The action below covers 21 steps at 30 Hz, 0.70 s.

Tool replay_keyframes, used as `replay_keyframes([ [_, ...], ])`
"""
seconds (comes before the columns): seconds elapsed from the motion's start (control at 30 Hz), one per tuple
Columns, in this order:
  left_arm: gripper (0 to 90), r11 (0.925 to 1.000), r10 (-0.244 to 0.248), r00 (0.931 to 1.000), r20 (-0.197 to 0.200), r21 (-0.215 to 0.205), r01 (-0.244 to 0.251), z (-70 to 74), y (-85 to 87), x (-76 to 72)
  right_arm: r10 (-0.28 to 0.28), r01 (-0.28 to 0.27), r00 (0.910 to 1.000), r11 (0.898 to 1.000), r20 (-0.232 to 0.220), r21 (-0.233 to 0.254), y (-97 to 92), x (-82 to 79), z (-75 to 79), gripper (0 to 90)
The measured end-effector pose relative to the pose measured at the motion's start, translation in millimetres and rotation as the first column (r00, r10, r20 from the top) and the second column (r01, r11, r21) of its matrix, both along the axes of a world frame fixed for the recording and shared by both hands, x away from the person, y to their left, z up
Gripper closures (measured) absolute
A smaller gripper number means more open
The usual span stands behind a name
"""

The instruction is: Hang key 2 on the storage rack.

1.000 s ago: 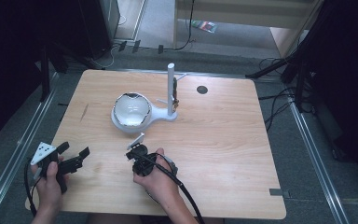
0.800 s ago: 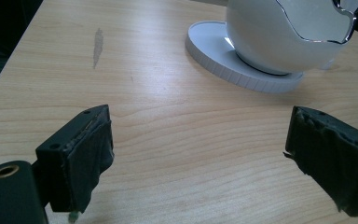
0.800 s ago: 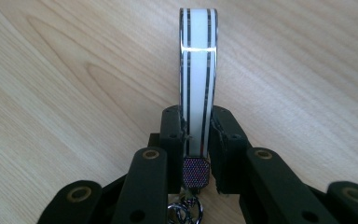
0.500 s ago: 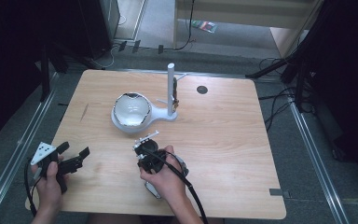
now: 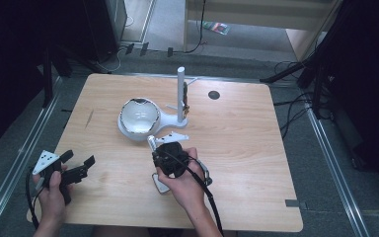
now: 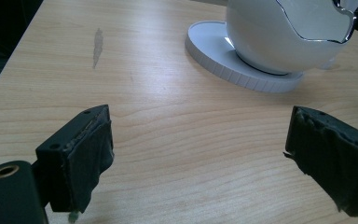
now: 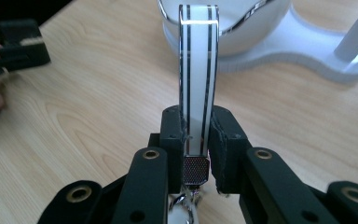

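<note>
Clearly the right gripper (image 7: pixel 196 140) pinches a flat white strap with dark edge stripes (image 7: pixel 196 70), possibly a watch band, above the wooden table (image 5: pixel 237 148) near the glossy white bowl-shaped stand (image 5: pixel 139 117). Meanwhile the left gripper (image 6: pixel 198 158) hovers with ragged black pads spread wide, holding nothing.

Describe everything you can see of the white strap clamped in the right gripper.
The white strap is a flat, narrow band, glossy like plastic or rubber, with two thin dark stripes running along its length and a squared-off free end. It stands nearly upright out of the right gripper, whose jaws are shut on its lower part, pads pressing both sides. Below the pads sits a small dark mesh piece with shiny metal under it. The free end points toward the white bowl-shaped stand, apart from it. It hangs clear of the table.
</note>
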<state>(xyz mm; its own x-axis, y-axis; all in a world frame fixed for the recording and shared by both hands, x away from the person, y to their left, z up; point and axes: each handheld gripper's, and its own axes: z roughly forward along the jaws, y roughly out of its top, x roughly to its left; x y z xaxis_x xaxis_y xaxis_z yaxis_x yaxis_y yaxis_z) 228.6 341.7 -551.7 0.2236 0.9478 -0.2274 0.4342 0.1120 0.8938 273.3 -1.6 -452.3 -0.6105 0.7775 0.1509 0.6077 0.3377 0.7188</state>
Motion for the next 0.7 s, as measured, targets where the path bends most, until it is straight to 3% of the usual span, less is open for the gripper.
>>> replay_keyframes([
  [0.2, 8.1, 1.0000, -0.002, 1.0000, 0.001, 0.001, 0.002, 0.0, 0.1, 0.1, -0.017, 0.015, 0.9991, 0.999, 0.038, 0.050, -9.1, 1.4, 6.8, 77.7],
  [0.43, 8.1, 1.0000, -0.002, 1.0000, 0.001, 0.004, 0.002, 0.0, 0.4, 0.2, -0.021, 0.005, 0.9919, 0.992, 0.125, 0.127, -21.9, 3.6, 13.2, 77.8],
  [0.47, 8.1, 1.0000, -0.001, 1.0000, 0.001, 0.000, 0.001, 0.0, 0.1, 0.2, -0.020, -0.003, 0.9885, 0.988, 0.150, 0.153, -25.8, 5.1, 14.6, 77.8],
  [0.7, 8.1, 1.0000, -0.001, 1.0000, 0.000, 0.000, 0.001, 0.0, 0.1, 0.2, -0.027, -0.017, 0.9809, 0.974, 0.193, 0.227, -38.7, 12.2, 15.8, 77.8],
])
